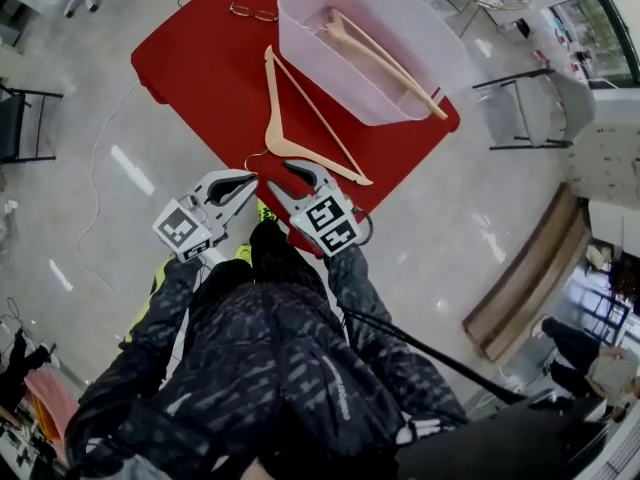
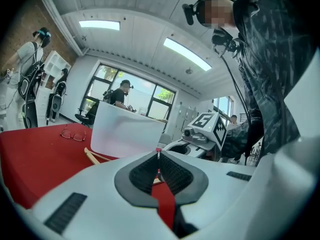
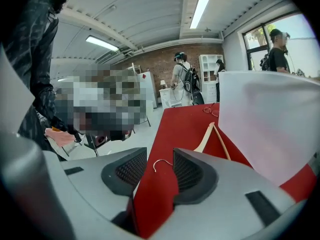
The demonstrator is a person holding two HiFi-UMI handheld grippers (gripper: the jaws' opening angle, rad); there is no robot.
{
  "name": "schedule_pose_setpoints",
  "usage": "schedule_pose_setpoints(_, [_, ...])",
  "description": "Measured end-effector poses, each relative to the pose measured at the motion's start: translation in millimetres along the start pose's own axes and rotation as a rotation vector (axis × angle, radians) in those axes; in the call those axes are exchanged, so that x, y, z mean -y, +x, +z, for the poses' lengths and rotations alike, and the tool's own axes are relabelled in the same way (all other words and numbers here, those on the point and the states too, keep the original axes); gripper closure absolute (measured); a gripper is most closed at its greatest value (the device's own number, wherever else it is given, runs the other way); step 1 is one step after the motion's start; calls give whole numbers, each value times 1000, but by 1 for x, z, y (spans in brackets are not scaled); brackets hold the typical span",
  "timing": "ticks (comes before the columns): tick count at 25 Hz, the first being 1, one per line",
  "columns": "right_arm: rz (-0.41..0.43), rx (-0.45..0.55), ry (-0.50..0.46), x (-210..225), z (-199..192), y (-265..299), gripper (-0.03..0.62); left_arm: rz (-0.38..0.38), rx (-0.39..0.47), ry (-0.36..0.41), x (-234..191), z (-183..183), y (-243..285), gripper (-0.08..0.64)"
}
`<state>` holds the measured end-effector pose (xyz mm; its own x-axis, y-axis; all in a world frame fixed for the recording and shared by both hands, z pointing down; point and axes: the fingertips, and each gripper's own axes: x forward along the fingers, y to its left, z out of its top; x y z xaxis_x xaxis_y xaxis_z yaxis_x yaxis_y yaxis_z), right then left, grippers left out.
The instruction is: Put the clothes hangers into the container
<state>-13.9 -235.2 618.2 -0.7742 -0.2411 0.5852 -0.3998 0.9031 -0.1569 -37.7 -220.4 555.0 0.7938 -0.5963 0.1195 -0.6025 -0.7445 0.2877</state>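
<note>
A wooden hanger (image 1: 300,128) lies flat on the red table (image 1: 200,58), its metal hook toward the near edge. A second wooden hanger (image 1: 385,63) rests slanted inside the translucent container (image 1: 300,28). My right gripper (image 1: 280,180) is at the near table edge and open. In the right gripper view (image 3: 160,166) the hook (image 3: 161,162) shows in the gap between the pads, untouched, with the hanger's arms (image 3: 210,136) beyond. My left gripper (image 1: 248,180) hovers just left of it. Its pads meet at the tips (image 2: 158,156) with nothing between them.
A pair of glasses (image 1: 253,12) lies on the far side of the table, left of the container. Folding chairs (image 1: 530,98) stand right of the table and a dark frame (image 1: 20,123) at the left. Other people (image 3: 181,84) stand in the room.
</note>
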Motion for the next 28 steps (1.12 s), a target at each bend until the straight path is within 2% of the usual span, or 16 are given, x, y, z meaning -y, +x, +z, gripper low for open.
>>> schedule_pose_setpoints(13, [23, -171, -65, 57, -50, 61, 371, 56, 0, -38, -63, -42, 31, 549])
schedule_pose_setpoints(22, [2, -253, -81, 86, -72, 85, 322, 51, -4, -70, -81, -52, 45, 549])
schedule_pose_setpoints(28, [27, -282, -90, 91, -81, 94, 313, 58, 0, -89, -90, -56, 48, 549])
